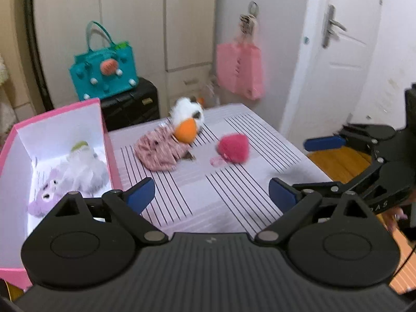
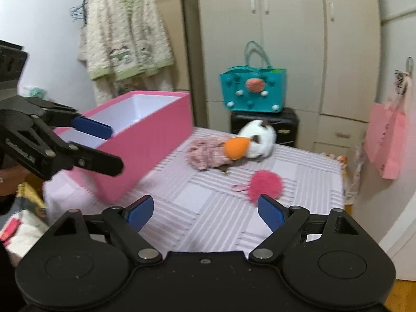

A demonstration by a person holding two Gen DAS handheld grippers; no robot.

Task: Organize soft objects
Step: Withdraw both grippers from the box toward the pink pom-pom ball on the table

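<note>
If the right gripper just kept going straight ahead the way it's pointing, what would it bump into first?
Probably the striped tablecloth just ahead of the open right gripper. Farther along, the pink pompom lies slightly right of that line, and the duck plush sits beyond. Depth is hard to judge through the fisheye.

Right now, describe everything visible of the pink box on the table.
The pink box is a long, open-topped rectangular carton, pink outside and white inside, apparently of stiff card. It stands upright on the striped tablecloth along the table's left side, no lid in view. The left wrist view shows two plush toys inside: a white fluffy one and a lilac one with dark eyes. Neither gripper touches it; the left gripper's open fingers hang by its near end.
</note>
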